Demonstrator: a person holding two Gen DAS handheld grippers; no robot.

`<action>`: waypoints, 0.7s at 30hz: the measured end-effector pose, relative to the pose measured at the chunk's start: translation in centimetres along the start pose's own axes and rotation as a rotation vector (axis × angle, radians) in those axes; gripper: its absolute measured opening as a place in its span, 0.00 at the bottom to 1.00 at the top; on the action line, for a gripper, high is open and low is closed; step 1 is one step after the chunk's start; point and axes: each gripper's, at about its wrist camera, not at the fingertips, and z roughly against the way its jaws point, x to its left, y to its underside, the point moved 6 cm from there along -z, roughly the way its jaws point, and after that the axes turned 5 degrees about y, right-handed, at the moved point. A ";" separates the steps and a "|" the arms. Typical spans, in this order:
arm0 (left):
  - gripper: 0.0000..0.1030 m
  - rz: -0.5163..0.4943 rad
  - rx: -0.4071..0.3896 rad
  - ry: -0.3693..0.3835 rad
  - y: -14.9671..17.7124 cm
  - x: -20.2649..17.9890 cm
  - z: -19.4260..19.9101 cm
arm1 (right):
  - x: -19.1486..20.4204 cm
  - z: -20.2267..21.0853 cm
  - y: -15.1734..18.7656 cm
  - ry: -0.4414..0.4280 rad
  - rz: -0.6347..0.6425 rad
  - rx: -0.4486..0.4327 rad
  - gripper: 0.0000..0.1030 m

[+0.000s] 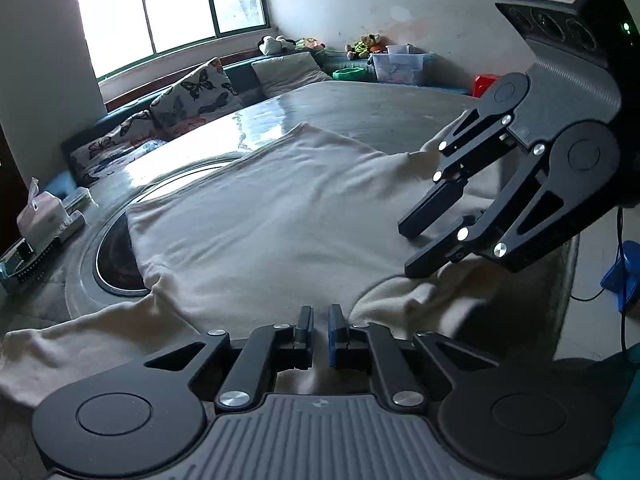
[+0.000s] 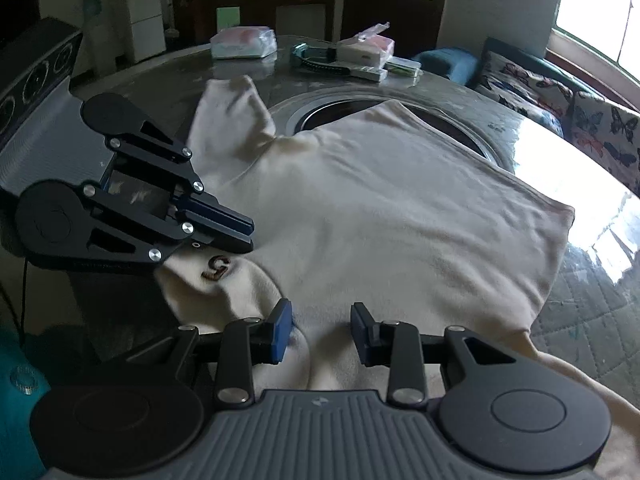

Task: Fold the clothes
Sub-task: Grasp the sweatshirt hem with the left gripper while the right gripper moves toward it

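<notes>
A cream long-sleeved garment [image 1: 260, 220] lies spread over the round table [image 1: 360, 104], one sleeve [image 2: 232, 108] stretched toward the far side. My left gripper [image 1: 321, 320] is shut on the garment's near edge; in the right wrist view the left gripper [image 2: 248, 236] sits just above a turned-up fold bearing a brown letter mark [image 2: 216, 268]. My right gripper [image 2: 322, 332] holds a thick bunch of the same garment [image 2: 380, 208] between its blue pads, jaws partly apart. From the left wrist view, the right gripper [image 1: 407, 249] hangs over the cloth's right side.
A dark round recess [image 1: 116, 264] in the table's middle is partly covered by the cloth. A tissue box [image 1: 38, 216] and packets [image 2: 244, 42] stand along the table's far rim. Butterfly cushions [image 1: 196, 92] line a bench by the window.
</notes>
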 end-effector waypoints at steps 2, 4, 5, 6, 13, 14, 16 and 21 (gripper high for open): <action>0.06 0.024 -0.002 0.010 0.1 0.1 0.1 | 0.2 0.4 0.3 0.002 0.011 0.000 0.31; 0.06 0.037 0.001 0.020 0.0 0.4 0.2 | 0.3 0.8 0.7 -0.003 0.007 -0.004 0.31; 0.06 0.040 0.005 0.026 -0.1 0.6 0.3 | 0.0 1.0 0.7 -0.006 -0.005 -0.008 0.31; 0.10 0.048 0.011 0.031 -0.3 1.1 0.3 | -0.3 1.2 0.7 -0.006 -0.021 -0.014 0.31; 0.12 0.189 -0.006 -0.134 -0.5 7.4 0.8 | -3.8 1.6 0.7 0.051 -0.162 -0.040 0.31; 0.13 0.217 -0.007 -0.181 -0.4 8.7 0.9 | -4.0 1.5 0.8 0.057 -0.169 -0.034 0.31; 0.24 0.295 -0.008 -0.299 0.3 11.6 1.3 | -4.3 0.9 1.2 0.069 -0.175 -0.011 0.32; 0.36 0.512 0.012 -0.573 3.1 19.2 3.1 | -3.9 0.7 1.3 0.068 -0.168 -0.012 0.32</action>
